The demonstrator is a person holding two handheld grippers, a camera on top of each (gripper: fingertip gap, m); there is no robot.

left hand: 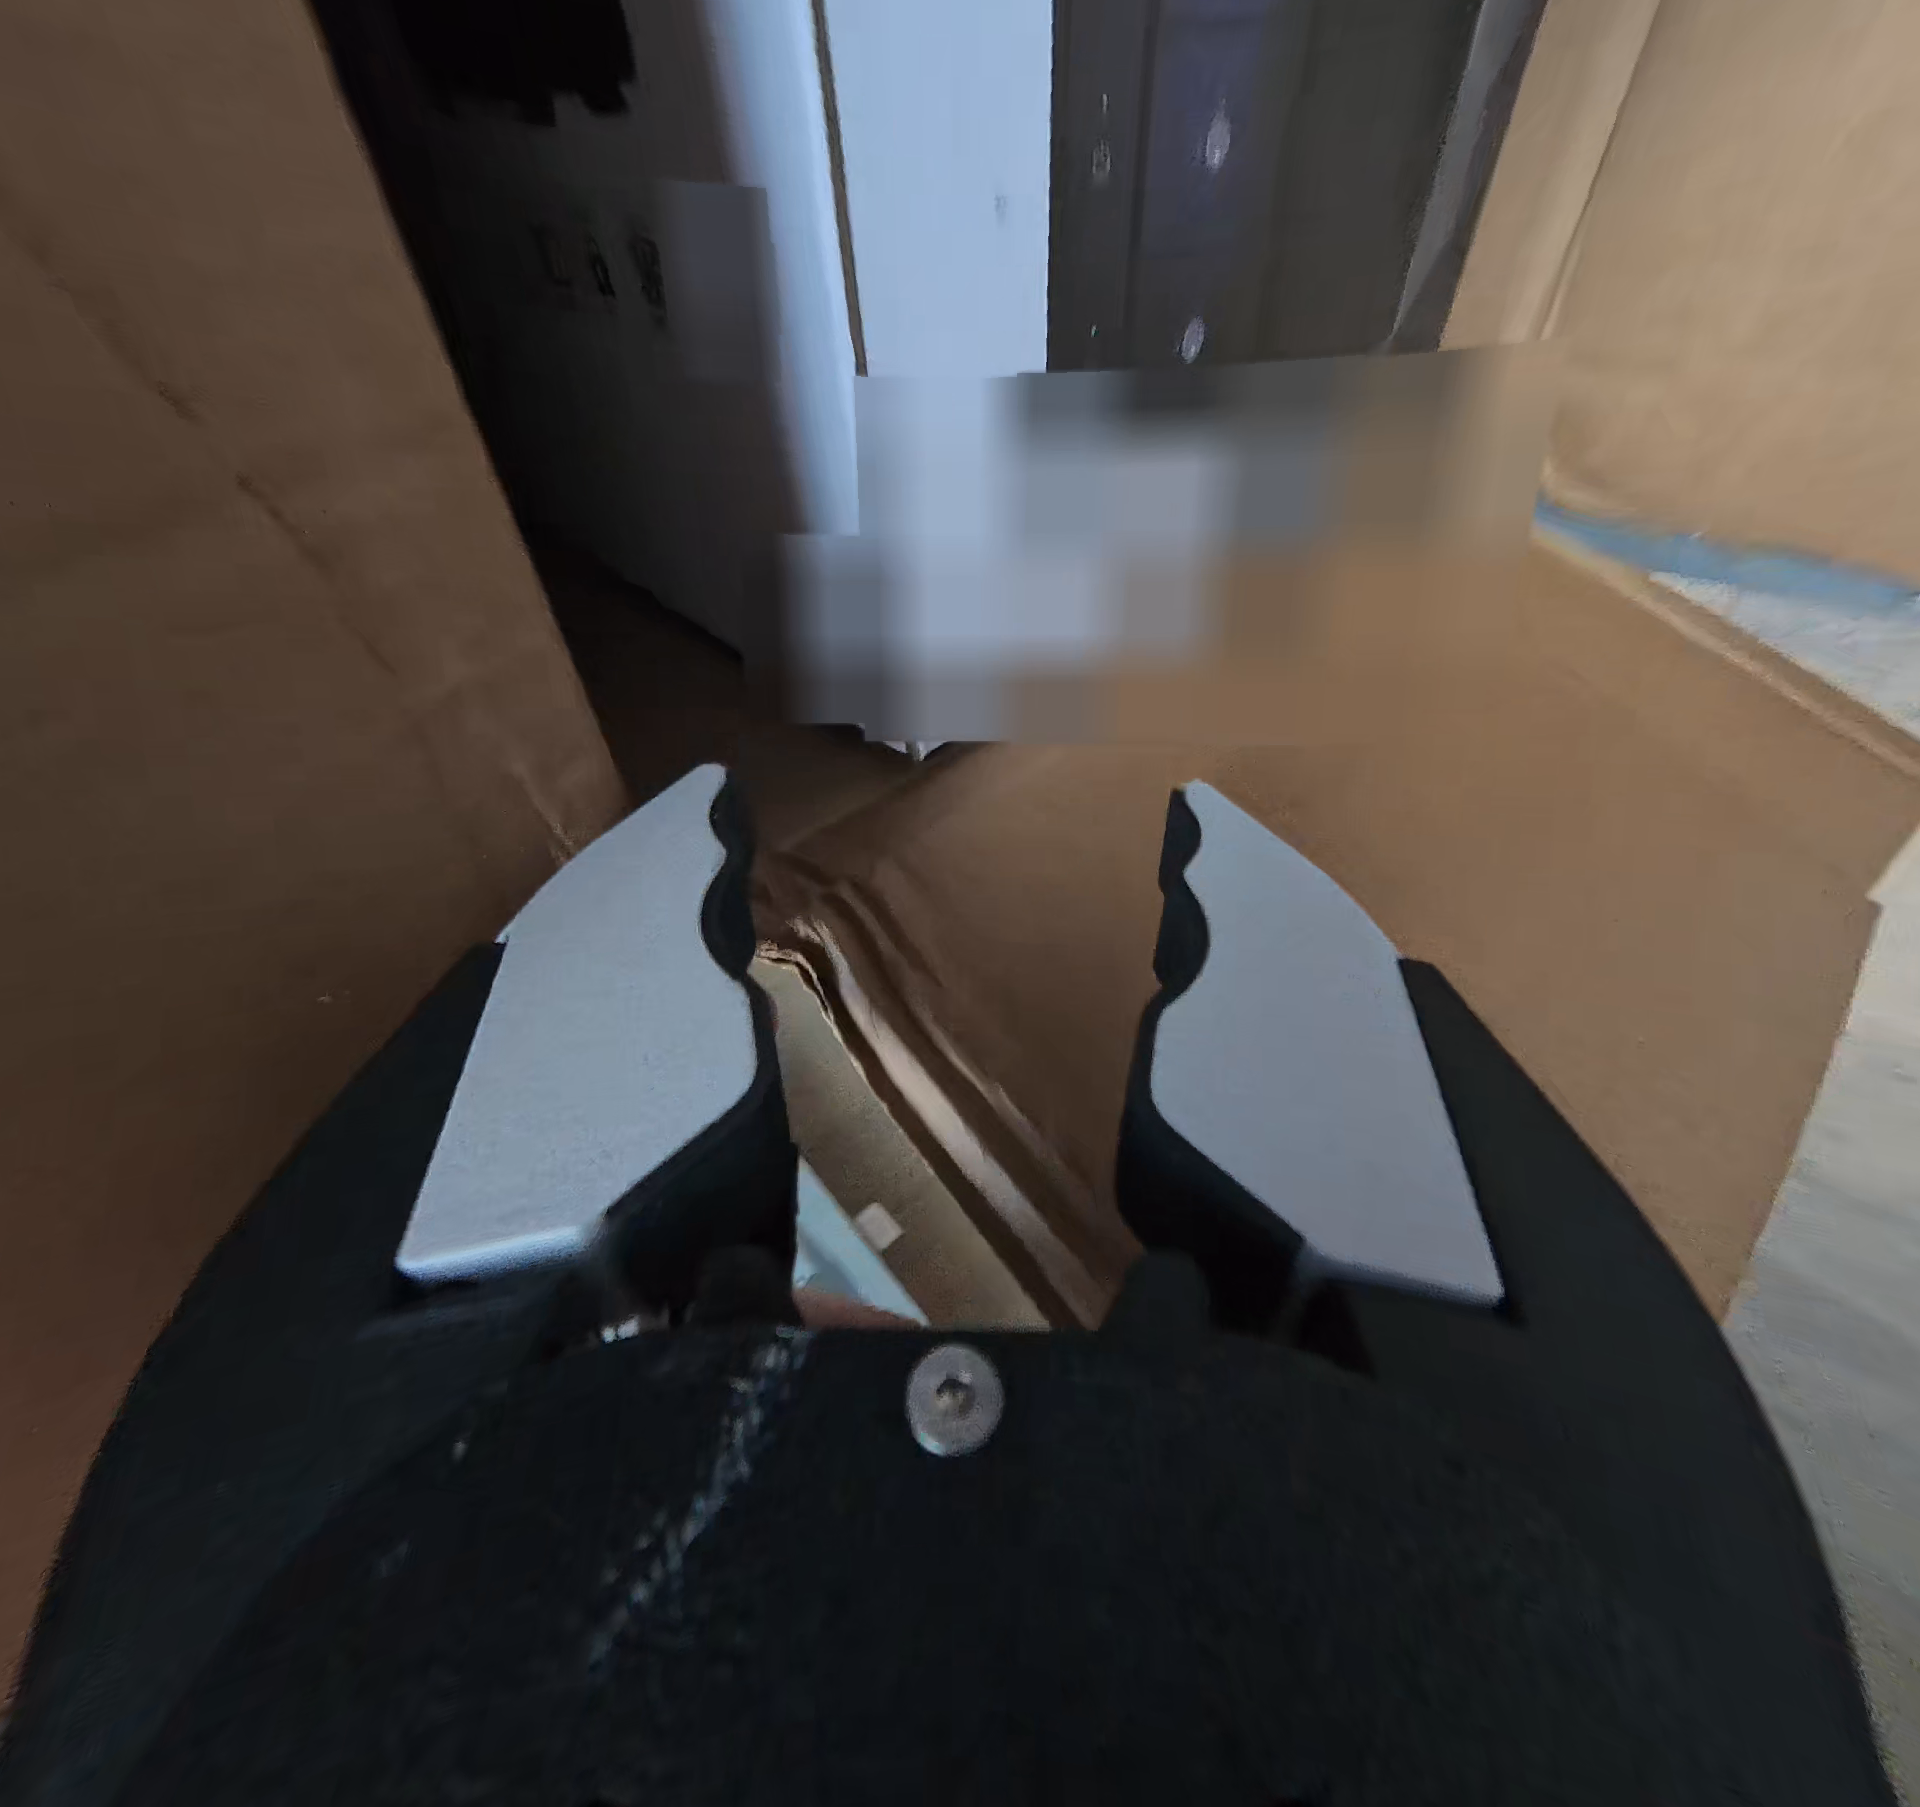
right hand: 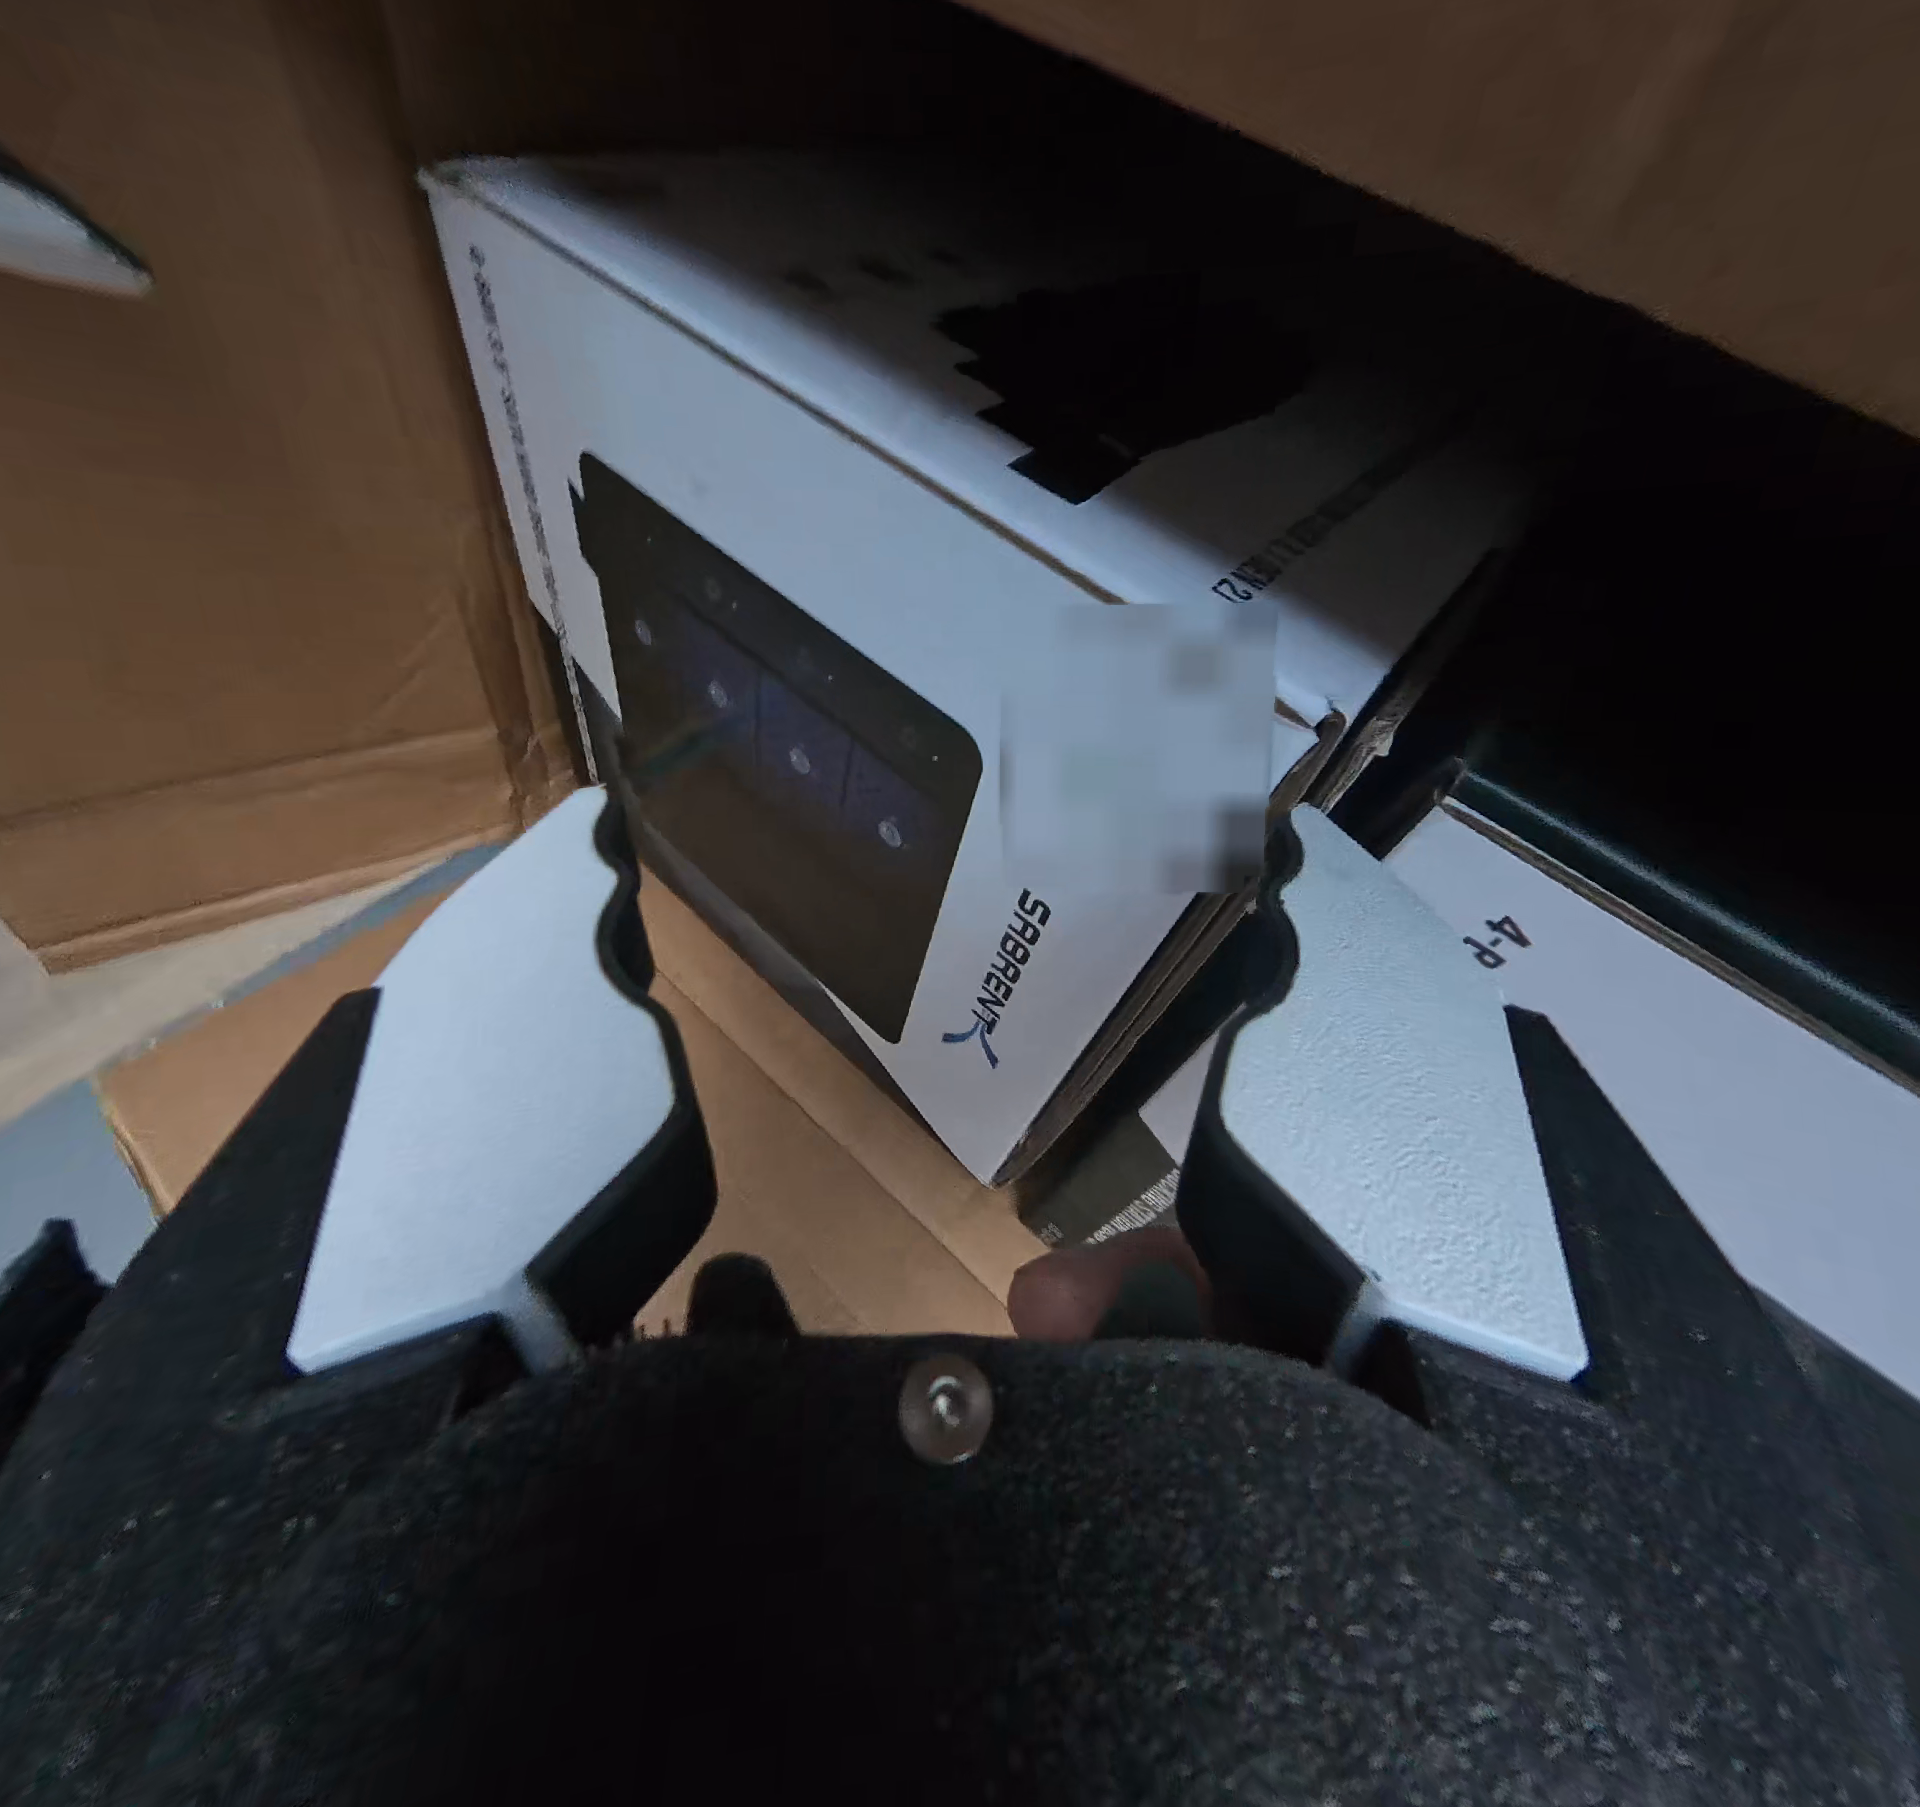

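White box [right hand: 831, 531] sits tilted inside a carton [right hand: 260, 510], framed by the wide, empty right claw [right hand: 940, 884]; left claw [left hand: 956, 853] gapes empty over cardboard.

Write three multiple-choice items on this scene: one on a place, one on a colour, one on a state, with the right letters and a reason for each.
1. Where does the white product box sit?
A. inside a brown cardboard carton
B. on a metal shelf
C. on a wooden chair

2. What colour is the device pictured on the front of that box?
A. red
B. black
C. yellow

3. How does the right hand-held gripper stand?
A. shut on the box
B. shut on nothing
C. open, with the box in front of it

Answers:
1 A: brown cardboard walls and a flap surround the box on all sides.
2 B: the printed panel on its white face is dark black.
3 C: its two fingers stand wide apart, and the box's lower corner shows between them. The left hand-held gripper is open too, over cardboard flaps.
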